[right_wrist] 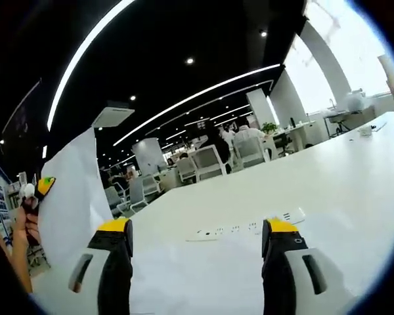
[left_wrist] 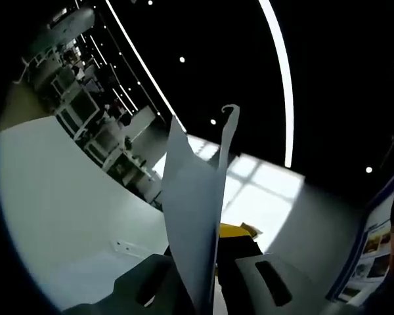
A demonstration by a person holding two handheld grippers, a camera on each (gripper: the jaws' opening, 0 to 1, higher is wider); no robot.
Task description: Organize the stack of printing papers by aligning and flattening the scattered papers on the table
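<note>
1. Left gripper view looks up toward the dark ceiling; the left gripper [left_wrist: 200, 289] has its jaws closed on the papers [left_wrist: 194, 216], which rise straight up from between the two jaws as a thin white bundle
2. At the top of the bundle the sheets are not together: one edge curls and stands apart from the others, so the papers are not yet aligned
3. In the right gripper view the right gripper [right_wrist: 196, 231] has its jaws wide apart and nothing is between them
4. Same papers [right_wrist: 72, 197] show to the left of the right gripper's jaws, lifted above the table [right_wrist: 328, 170], with the left gripper [right_wrist: 31, 197] holding them at the far left edge; a person's hand is there too
5. Ahead of the open jaws, on the table, lies a white power strip [right_wrist: 249, 228]; beyond it are chairs and people, well apart from the work
6. White surface near the jaws may be the table or more sheets; I cannot tell which
7. My judgement of progress: the papers are picked up in one gripper but still uneven, so the task is about in the middle
8. What is left: to square the edges, probably with help of the free right gripper, then to put the stack flat on the table and press it down
</note>
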